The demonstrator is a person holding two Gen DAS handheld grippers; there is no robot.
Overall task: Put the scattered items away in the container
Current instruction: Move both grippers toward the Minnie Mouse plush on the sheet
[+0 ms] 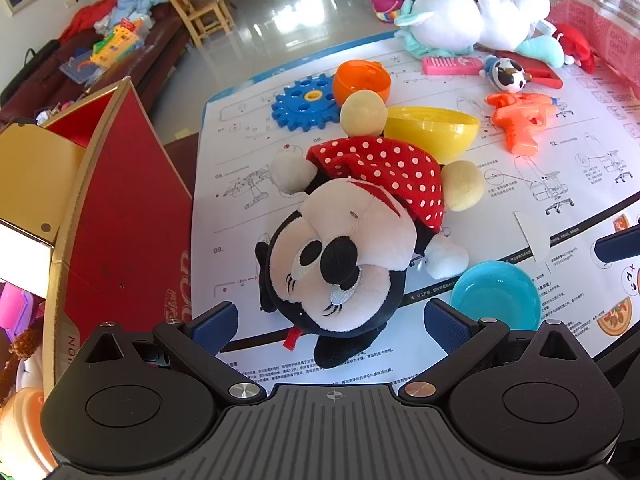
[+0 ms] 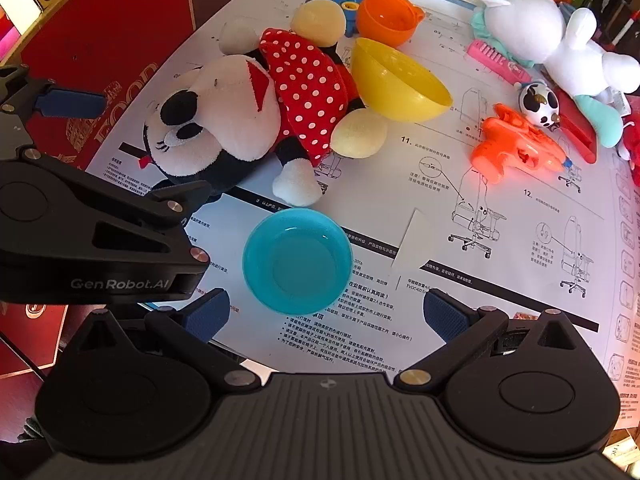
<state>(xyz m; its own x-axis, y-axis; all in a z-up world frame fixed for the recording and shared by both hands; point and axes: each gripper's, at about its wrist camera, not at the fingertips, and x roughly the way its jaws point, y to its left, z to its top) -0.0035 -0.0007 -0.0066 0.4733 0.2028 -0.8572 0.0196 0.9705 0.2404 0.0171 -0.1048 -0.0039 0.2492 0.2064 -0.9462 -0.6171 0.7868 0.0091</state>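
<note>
A Minnie Mouse plush [image 1: 344, 240] in a red dotted dress lies on the paper sheet, its head between the open jaws of my left gripper [image 1: 332, 320]. The plush also shows in the right wrist view [image 2: 248, 112]. My right gripper [image 2: 326, 312] is open and empty, just short of a small teal bowl [image 2: 298, 260], which shows in the left wrist view too [image 1: 496, 294]. The red and gold box [image 1: 100, 208] stands open at the left. A yellow half-shell [image 2: 396, 84], an orange cup [image 2: 386, 12] and an orange water pistol [image 2: 516, 148] lie further back.
A blue gear [image 1: 308, 102], a pink comb [image 1: 452, 65], a small cow figure [image 1: 506, 74] and a white plush rabbit [image 1: 472, 20] lie at the far side. The instruction sheet [image 2: 500, 240] covers the table. A sofa with clutter [image 1: 100, 52] stands beyond.
</note>
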